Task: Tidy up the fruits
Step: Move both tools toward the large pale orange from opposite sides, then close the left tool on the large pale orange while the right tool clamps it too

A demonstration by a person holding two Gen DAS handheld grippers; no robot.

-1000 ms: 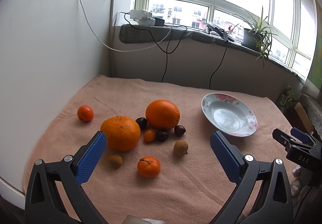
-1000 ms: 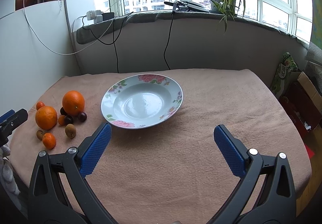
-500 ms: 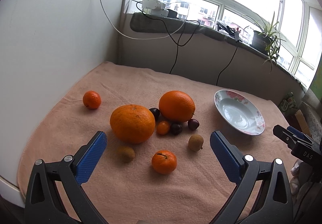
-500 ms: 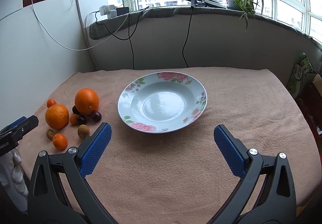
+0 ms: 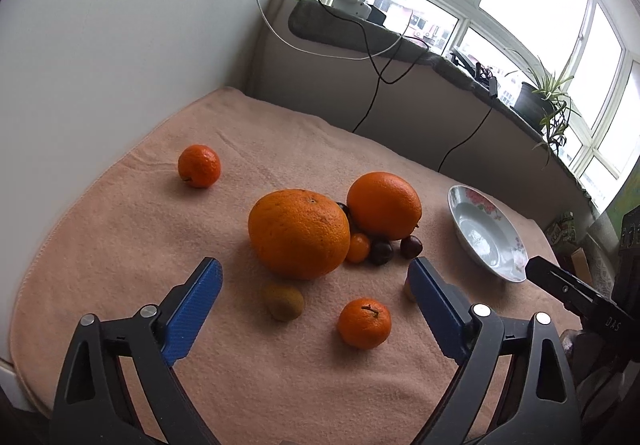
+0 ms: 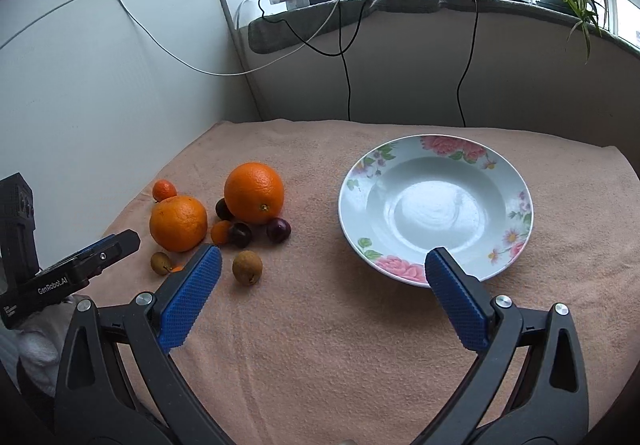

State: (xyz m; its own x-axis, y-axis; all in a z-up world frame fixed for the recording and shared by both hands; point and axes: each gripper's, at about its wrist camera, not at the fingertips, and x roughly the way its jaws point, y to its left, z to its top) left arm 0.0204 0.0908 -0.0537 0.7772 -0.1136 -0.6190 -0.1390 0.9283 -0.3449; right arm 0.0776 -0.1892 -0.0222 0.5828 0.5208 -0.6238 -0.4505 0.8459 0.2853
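The left gripper (image 5: 314, 295) hung with its jaws spread wide and empty over the cluster of fruit on the peach-coloured towel (image 5: 120, 245) covering the counter. The big round orange (image 5: 299, 233) lay straight ahead of them, with a small brown kiwi-like fruit (image 5: 283, 301) and a little stemmed mandarin (image 5: 364, 323) just below the gap. The right gripper (image 6: 320, 299), jaws likewise apart and holding nothing, faced the empty white floral-rimmed plate (image 6: 436, 207), which stood to the right of the fruit, well apart. The left hand was plainly nearer the fruit; any pick would likely fall to it, then travel rightward.
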